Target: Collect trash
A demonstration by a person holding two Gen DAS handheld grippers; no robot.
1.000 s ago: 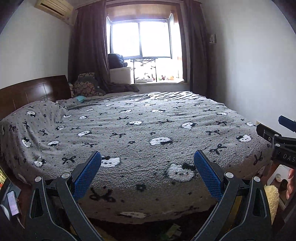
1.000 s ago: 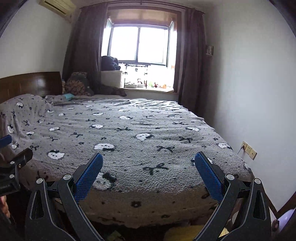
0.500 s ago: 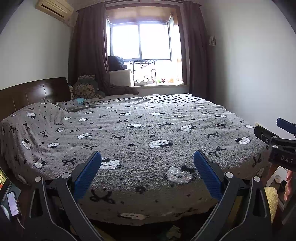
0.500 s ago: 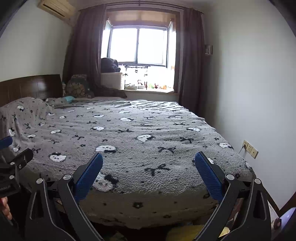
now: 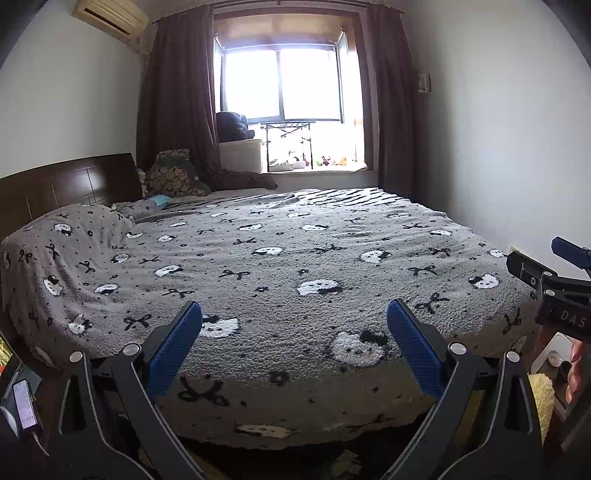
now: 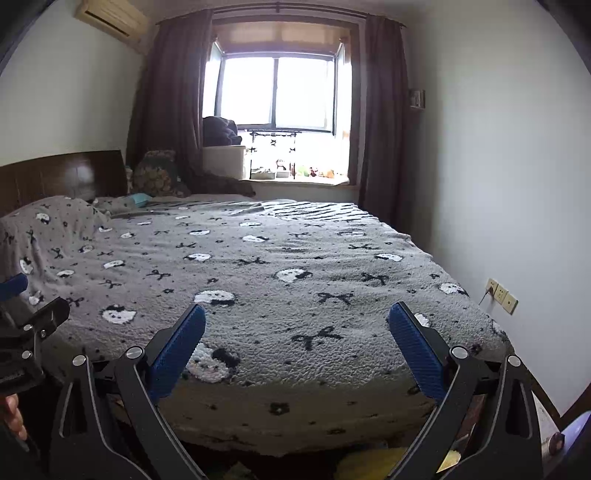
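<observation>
Change: compared with a second ago, both cameras sit slightly higher and further back from the bed; more of the window wall shows and the floor strip under the bed edge has shrunk.
Meaning: judged from this, the search for trash is only starting; nothing is picked up.
Left tool [image 5: 294,328]: blue-padded fingers spread wide, empty, hovering over the foot of the bed.
Right tool [image 6: 296,330]: equally wide, empty, alongside.
Trash: likely the crumpled paper scraps on the dark floor [image 5: 345,463] below the bed edge; only partly visible.
Surface: grey fleece blanket with white cat faces and black bows [image 5: 280,258], bare of litter.
Room: dark wooden headboard [image 5: 70,184], brown curtains [image 5: 177,103], bright window [image 5: 282,83], wall air conditioner [image 5: 110,16].
</observation>
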